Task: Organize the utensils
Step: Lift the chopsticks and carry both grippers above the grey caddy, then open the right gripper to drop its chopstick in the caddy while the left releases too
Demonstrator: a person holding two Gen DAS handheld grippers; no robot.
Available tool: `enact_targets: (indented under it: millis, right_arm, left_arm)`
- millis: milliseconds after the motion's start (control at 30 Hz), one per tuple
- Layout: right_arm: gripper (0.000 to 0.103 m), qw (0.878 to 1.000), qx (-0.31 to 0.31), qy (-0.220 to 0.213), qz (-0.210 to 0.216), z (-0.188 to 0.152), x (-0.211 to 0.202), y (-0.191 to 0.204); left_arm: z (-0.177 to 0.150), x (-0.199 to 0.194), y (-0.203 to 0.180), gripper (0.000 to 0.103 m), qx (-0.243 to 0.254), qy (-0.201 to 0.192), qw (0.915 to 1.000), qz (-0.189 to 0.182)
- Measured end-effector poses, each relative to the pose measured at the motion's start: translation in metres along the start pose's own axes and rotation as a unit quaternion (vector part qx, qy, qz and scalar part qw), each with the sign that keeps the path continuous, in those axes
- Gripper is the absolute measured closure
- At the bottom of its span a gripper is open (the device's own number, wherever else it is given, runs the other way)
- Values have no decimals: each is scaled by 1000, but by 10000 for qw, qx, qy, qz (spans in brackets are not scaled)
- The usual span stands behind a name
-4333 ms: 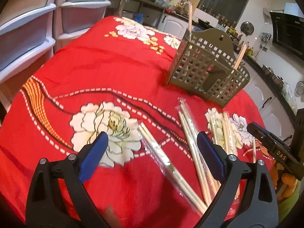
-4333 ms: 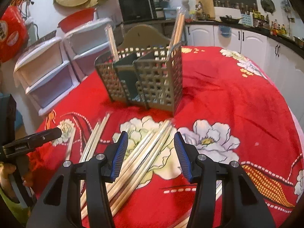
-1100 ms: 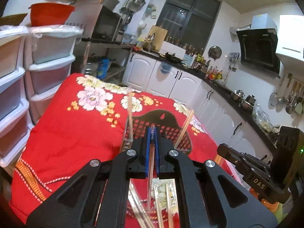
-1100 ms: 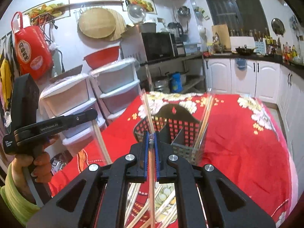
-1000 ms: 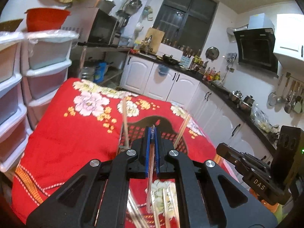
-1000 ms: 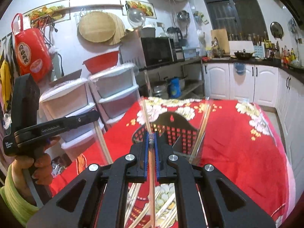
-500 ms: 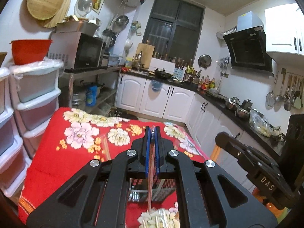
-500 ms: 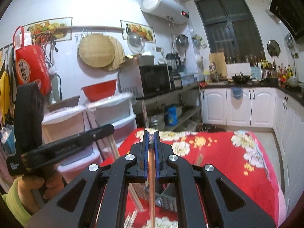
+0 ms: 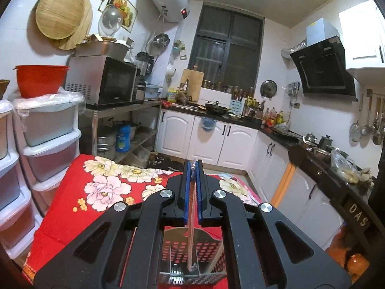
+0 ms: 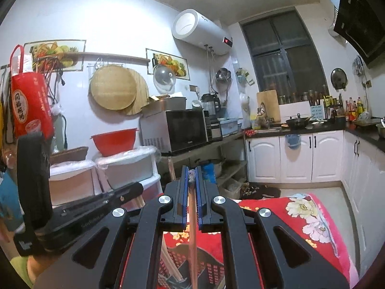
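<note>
Both the left tool (image 9: 191, 168) and right tool (image 10: 191, 172) were clenched on wrapped chopsticks (image 9: 191, 238) upright over the caddy (image 9: 207, 245), so lowering and releasing looked next.

A kitchen with white walls (image 10: 108, 12), a dark window (image 9: 228, 55), white cupboards (image 9: 207, 139), a microwave (image 9: 105, 82) and a red flowery tablecloth (image 9: 72, 212).
</note>
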State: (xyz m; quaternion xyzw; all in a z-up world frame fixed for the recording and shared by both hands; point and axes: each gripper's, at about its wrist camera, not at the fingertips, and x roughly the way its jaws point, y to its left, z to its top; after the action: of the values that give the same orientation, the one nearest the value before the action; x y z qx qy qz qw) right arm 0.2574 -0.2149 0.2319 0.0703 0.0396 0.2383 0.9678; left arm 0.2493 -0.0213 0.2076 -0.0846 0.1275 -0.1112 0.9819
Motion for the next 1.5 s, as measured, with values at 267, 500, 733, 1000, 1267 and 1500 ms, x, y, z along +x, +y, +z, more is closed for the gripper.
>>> enact_targets:
  millis: [267,500,733,1000,1267,1500]
  right_arm:
    - [97,10000,45,73,-45,-26,23,-8]
    - [97,9994,140,229,-203,-53,44,-14]
    - [97,9977,328,440,-398,-74,61,-23]
    - [97,9949,519,615,-600,-89,59,-30]
    - [97,9899,826,853,-769,-105,55,-37]
    - [97,9867,761,1114,-904,-107,50,-38]
  left_arm:
    - [-26,26,15,103,-143,144,9998,55]
    - [-50,43,27,103,-275,378,9989,39]
    - [-62,51,38,103,-512,561,9971,-55]
    - [-63,54,50,103,-709,688,9950,-118]
    - [-67,50,54,102,-623,738,9952,-131]
    - [-78,46,58,102,-633,889,9939,-144]
